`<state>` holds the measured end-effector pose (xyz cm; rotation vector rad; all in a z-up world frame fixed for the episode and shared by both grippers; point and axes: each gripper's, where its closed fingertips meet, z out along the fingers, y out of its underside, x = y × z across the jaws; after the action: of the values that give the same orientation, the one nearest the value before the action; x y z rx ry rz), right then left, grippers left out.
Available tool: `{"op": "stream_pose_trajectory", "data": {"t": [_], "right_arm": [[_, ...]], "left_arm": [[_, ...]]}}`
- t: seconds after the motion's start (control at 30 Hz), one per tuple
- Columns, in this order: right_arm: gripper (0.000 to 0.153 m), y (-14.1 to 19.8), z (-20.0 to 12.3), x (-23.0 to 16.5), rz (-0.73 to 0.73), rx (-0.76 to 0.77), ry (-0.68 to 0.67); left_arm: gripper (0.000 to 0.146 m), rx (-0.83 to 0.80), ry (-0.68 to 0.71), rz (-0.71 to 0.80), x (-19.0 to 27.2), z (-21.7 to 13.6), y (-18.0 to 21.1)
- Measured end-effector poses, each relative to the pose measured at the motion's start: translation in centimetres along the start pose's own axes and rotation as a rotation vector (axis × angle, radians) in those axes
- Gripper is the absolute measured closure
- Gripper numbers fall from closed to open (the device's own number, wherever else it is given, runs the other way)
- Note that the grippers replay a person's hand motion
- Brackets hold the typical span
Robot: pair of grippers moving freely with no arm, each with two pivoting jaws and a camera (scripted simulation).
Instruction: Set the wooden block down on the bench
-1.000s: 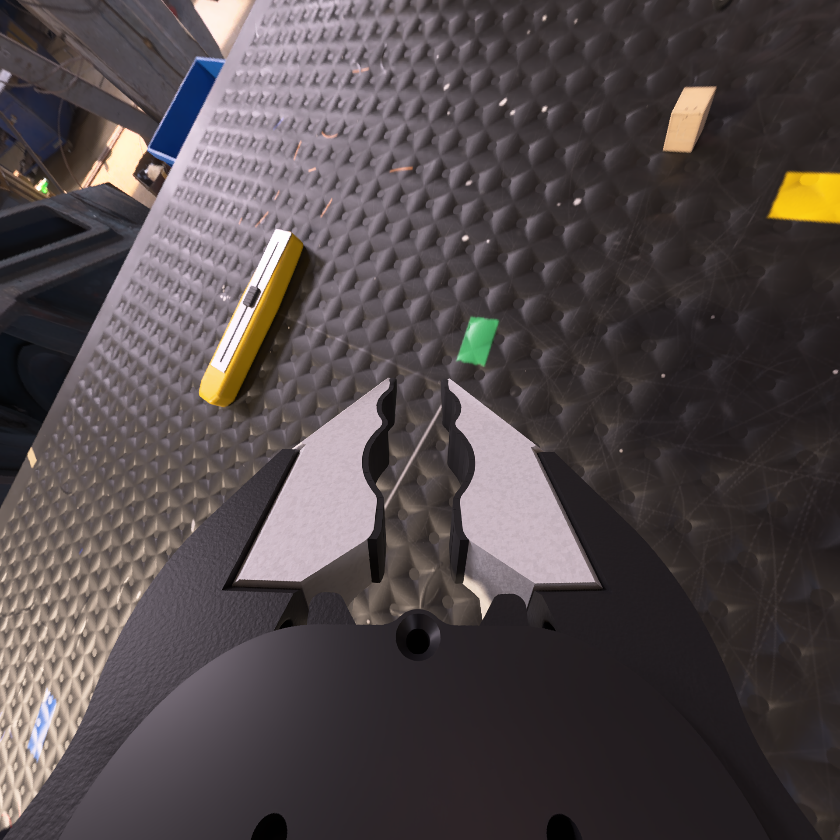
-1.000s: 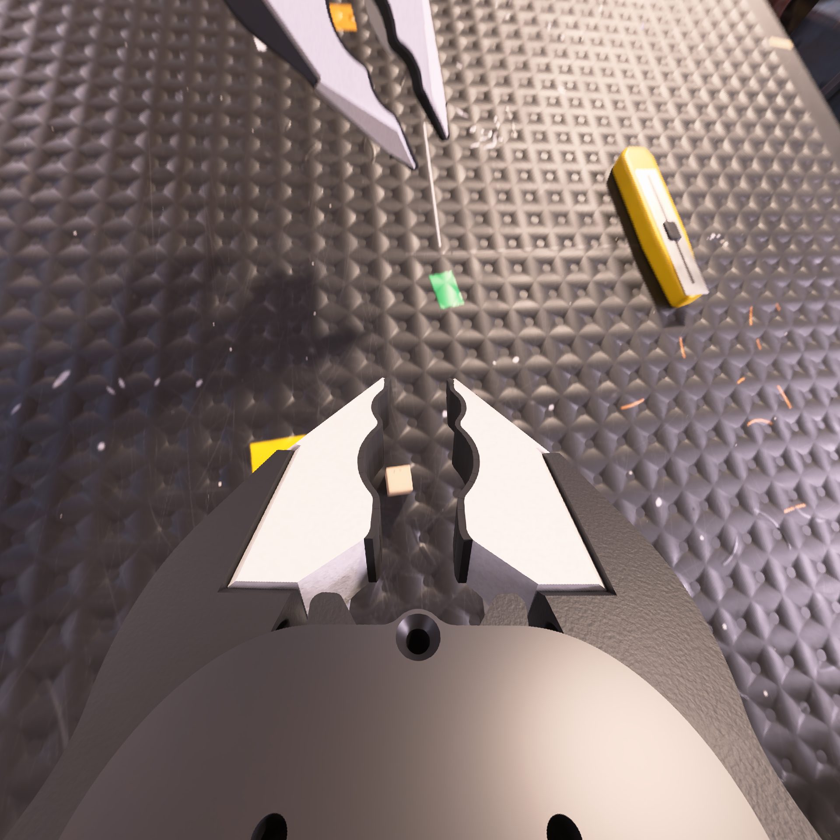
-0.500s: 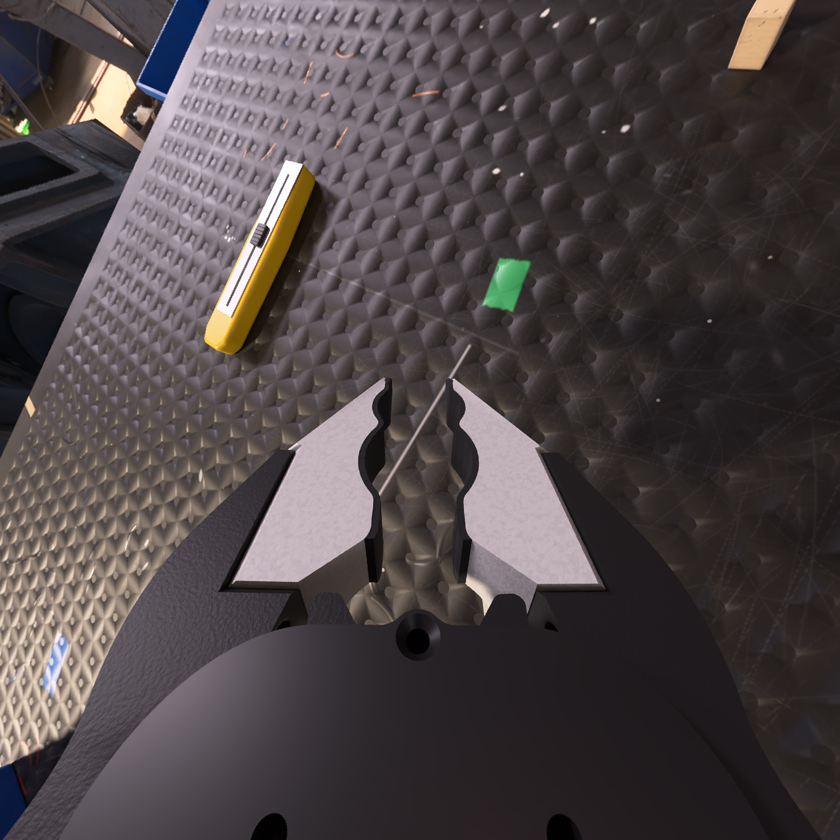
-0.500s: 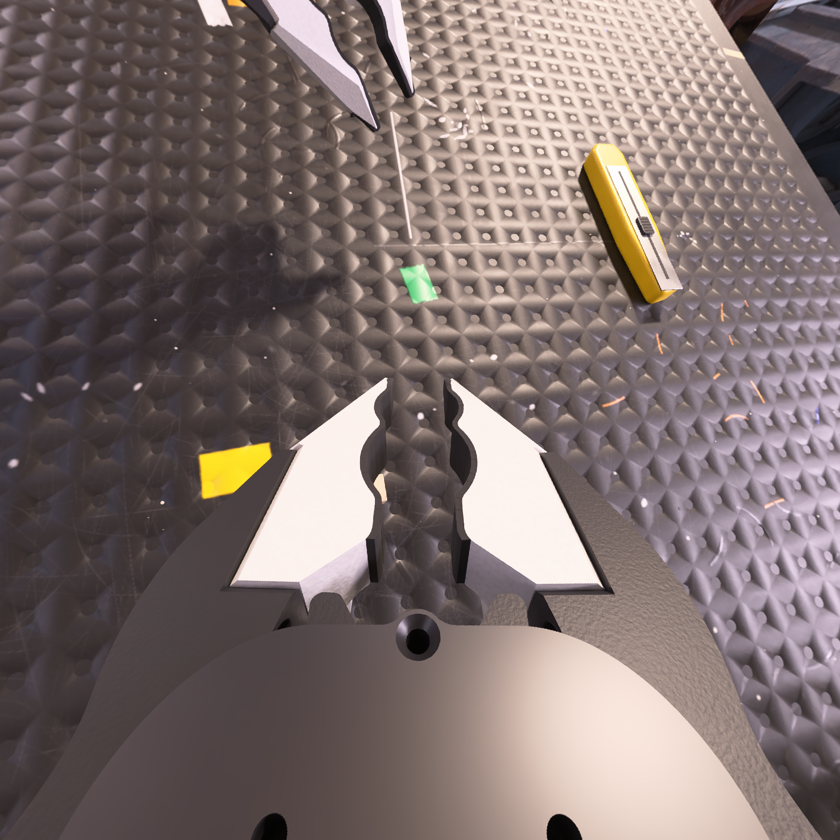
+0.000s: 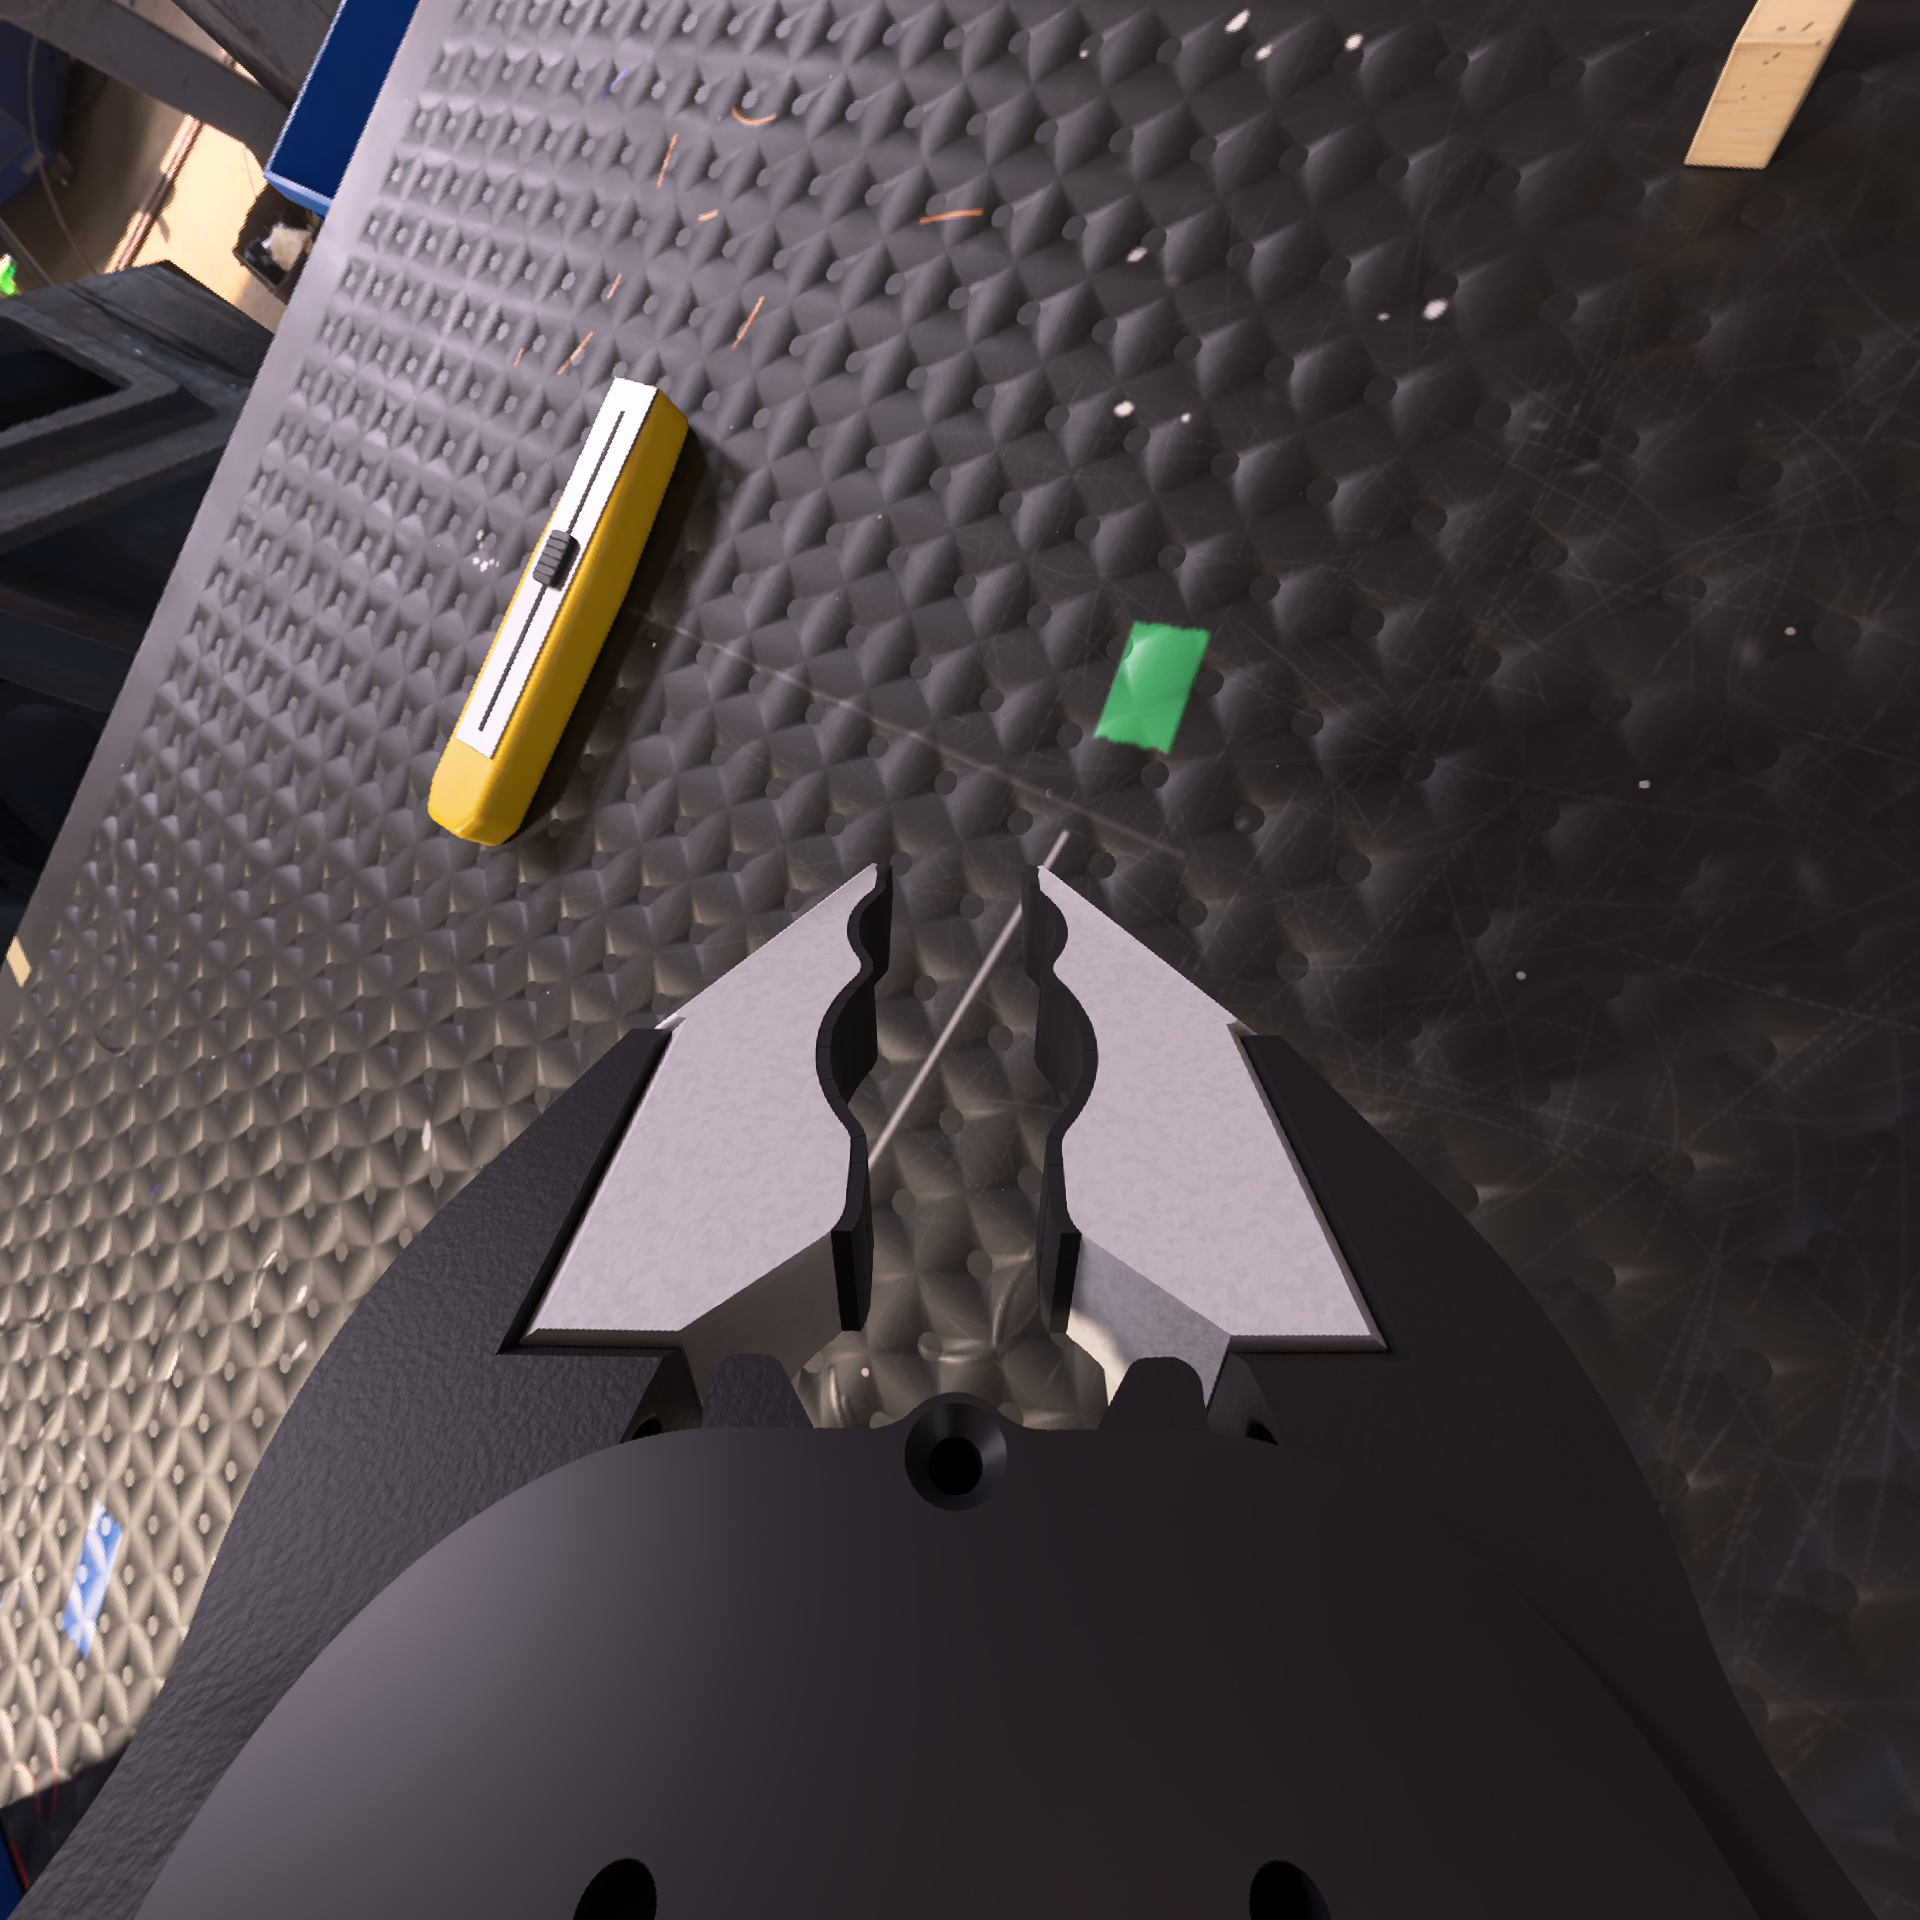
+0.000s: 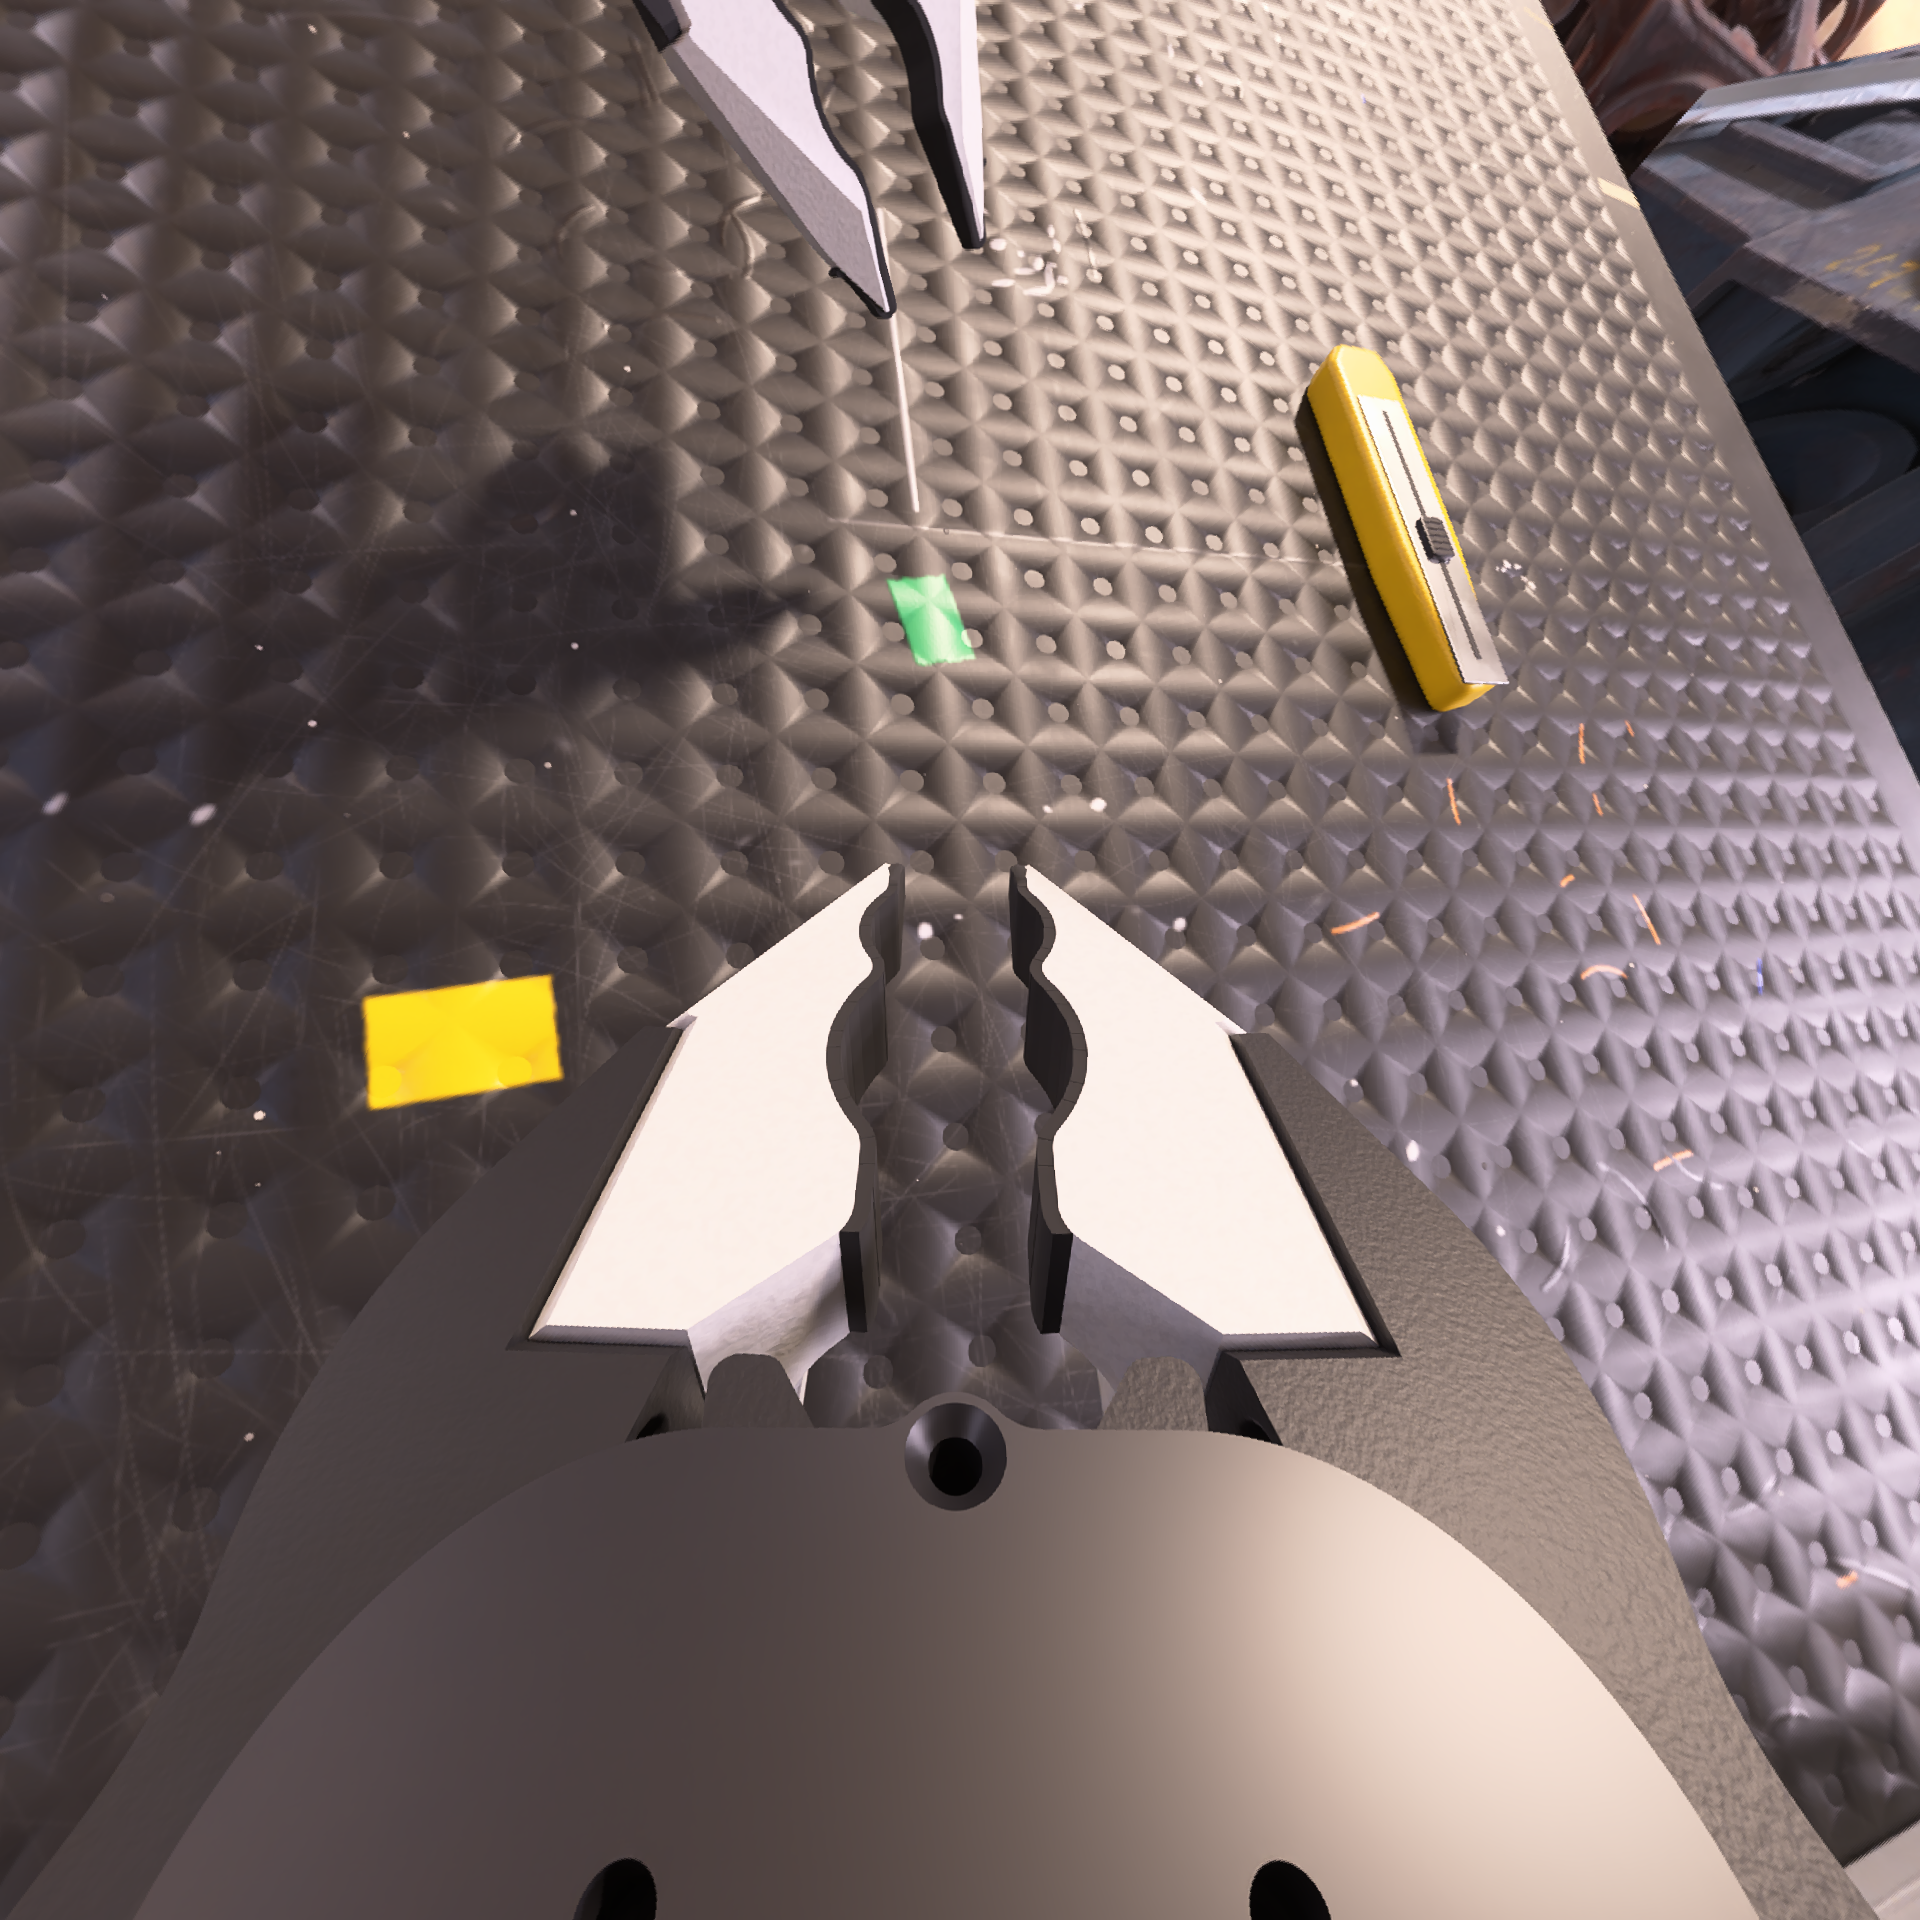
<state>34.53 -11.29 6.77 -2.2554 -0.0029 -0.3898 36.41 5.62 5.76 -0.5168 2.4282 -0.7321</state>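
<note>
Wooden block [image 5: 1766, 78] sits on the bench [image 5: 1455, 520] already, far top-right corner of the left wrist view, partly cut by the frame edge, apparently standing on one face; nothing grips it, so the set-down looks done, my read. Not visible in the right wrist view. Near first: left gripper [image 5: 956, 883] hangs above the bench, jaws narrowly parted, nothing pinched; a thin grey rod [image 5: 966, 1013] lies on the surface under the gap, running diagonally toward the green tape patch [image 5: 1151, 686]. Can't tell if the rod touches either jaw, looks like it lies below them. Right gripper [image 6: 956, 883] also narrowly parted, only bench texture showing between the jaws, holds nothing. Mid range: green tape patch lies flat just past the rod tip; a yellow tape patch [image 6: 462, 1041] is just left of the right gripper, flat on the bench. Yellow utility knife [image 5: 561, 623] lies flat left of the green patch, well apart from both grippers and the block, slider up. Far: copper-coloured shavings [image 5: 951, 216] and white specks scattered about, blue bin [image 5: 332, 114] off the bench edge. Both tools empty and clear of the block probably means release is over; block well apart from everything else.
</note>
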Motion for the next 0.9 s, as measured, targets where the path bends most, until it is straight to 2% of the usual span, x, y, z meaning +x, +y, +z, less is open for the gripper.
{"op": "stream_pose_trajectory", "data": {"t": [0.33, 0.9], "right_arm": [[0.133, 0.5, 0.3, -0.2, -0.035, -0.023, 0.005], [0.133, 0.8, 0.1, 0.1, -0.045, -0.035, 0.015]], "left_arm": [[0.119, -0.029, 0.024, 0.000, 0.4, 1.0, 0.1], [0.119, -0.047, -0.009, -0.024, -0.4, 0.6, 1.0]]}}
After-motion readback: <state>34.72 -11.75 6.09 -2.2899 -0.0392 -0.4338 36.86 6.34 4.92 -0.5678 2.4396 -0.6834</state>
